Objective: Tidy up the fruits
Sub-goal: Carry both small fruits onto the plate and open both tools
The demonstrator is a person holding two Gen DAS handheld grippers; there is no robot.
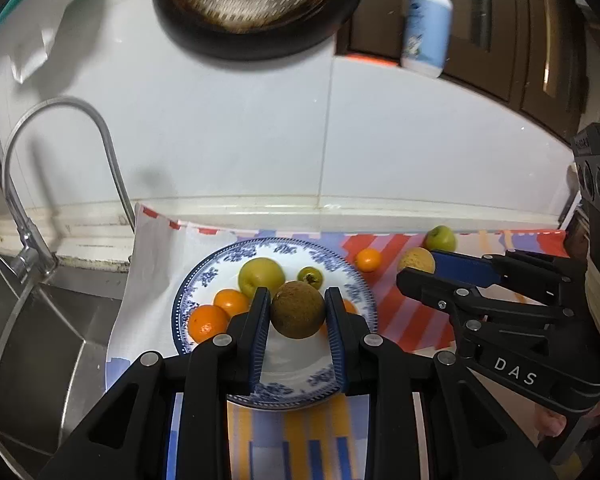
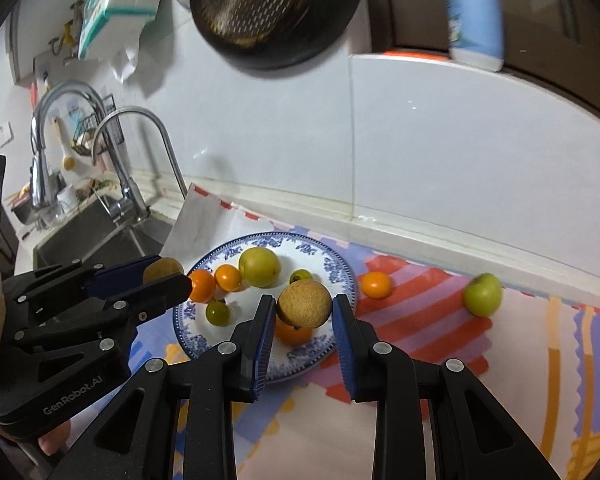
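- Left gripper [image 1: 298, 312]: clamped on a dark brown, rough-skinned round fruit [image 1: 298, 309], held over the near half of the plate [image 1: 204, 280].
- Right gripper [image 2: 304, 308]: clamped on a paler tan, speckled round fruit [image 2: 304, 304], over the plate's right side.
- Hidden: an orange fruit [image 2: 294, 334] sits mostly behind the tan one; in the left wrist view only a sliver shows past the pad.
- Plate: white ceramic, blue floral rim, near edge cut off by gripper fingers. It holds a large yellow-green fruit [image 1: 261, 277], a small green one [image 1: 310, 275] and two oranges [image 1: 219, 312].
- Loose on the cloth [image 2: 420, 320] to the right: a small orange [image 2: 375, 285], a green fruit [image 2: 482, 294].
- Cloth: striped red, lilac, orange, covering the tabletop.
- Right wrist view alone shows a second small green fruit [image 2: 217, 313] on the plate and clutter behind the steel sink [image 2: 100, 236].
- Hanging pan [image 1: 256, 4] and blue bottle [image 1: 426, 28] are blurred, cropped at the top.
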